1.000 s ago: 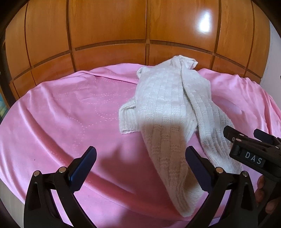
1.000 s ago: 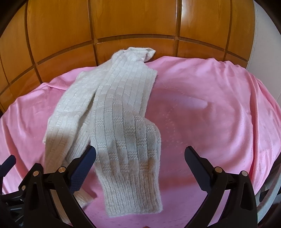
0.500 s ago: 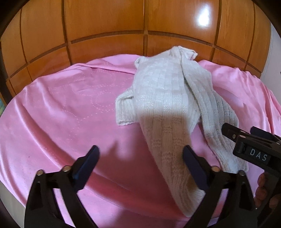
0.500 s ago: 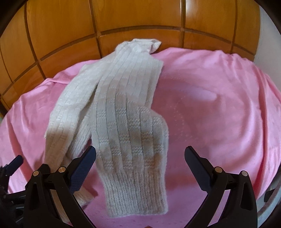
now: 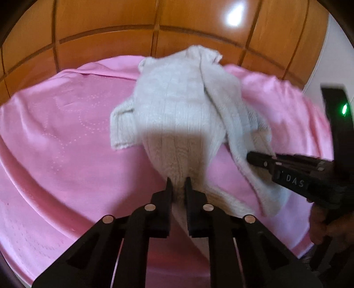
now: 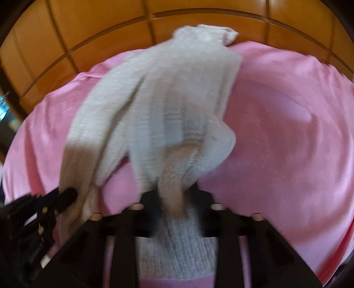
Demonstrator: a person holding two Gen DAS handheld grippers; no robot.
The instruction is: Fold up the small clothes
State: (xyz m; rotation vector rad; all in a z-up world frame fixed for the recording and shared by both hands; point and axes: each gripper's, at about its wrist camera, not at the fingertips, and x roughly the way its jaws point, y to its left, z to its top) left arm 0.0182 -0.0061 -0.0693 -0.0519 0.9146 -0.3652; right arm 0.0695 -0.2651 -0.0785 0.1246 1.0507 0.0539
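left claw (image 5: 178,185): closing, knit garment (image 5: 177,110) pinched between pads | right claw (image 6: 174,195): closing on same garment's other leg | under both: pink sheet (image 5: 66,144)

Black left gripper (image 5: 178,185) with silver rivets; right gripper (image 5: 251,156) seemingly lettered "DAS", green light.

Pink sheet (image 5: 66,137), wooden panelling (image 5: 106,20).

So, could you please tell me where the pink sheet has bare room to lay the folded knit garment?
Left of the knit garment, the pink sheet is bare out to its edge; its right side is bare too. The near middle is crowded: left gripper and right gripper are closing on the garment.
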